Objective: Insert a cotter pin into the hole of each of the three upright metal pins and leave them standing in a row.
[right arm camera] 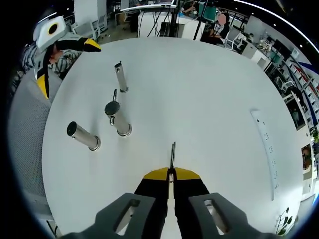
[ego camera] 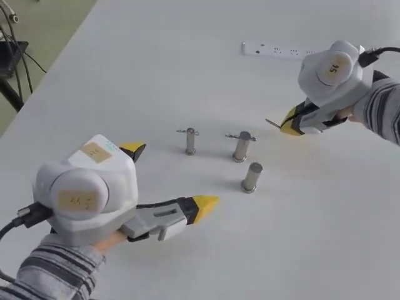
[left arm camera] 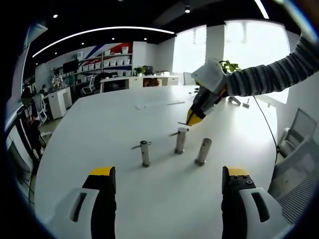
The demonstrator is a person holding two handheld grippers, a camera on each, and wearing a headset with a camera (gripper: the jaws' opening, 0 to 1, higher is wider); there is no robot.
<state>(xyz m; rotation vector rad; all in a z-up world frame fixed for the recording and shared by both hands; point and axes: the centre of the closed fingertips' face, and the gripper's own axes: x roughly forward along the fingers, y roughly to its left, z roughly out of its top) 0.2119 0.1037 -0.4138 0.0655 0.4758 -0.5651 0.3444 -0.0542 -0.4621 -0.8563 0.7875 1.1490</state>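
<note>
Well, the right gripper, upper right of the head view, has its jaws pinched on a cotter pin, thin wire jutting from the tips. It looks light and springy (easy to twist), so a firm hold at its back end seems best. The bare metal pin stands centre-frame, just below the middle fitted pin and right of the left fitted pin. The left gripper, lower left, hangs spread and empty.

Left pin and right pin stand side by side on the table, third pin just before the right one. Left gripper sits nearer, at left; cotter pin in right gripper, farther right; power strip well behind.
</note>
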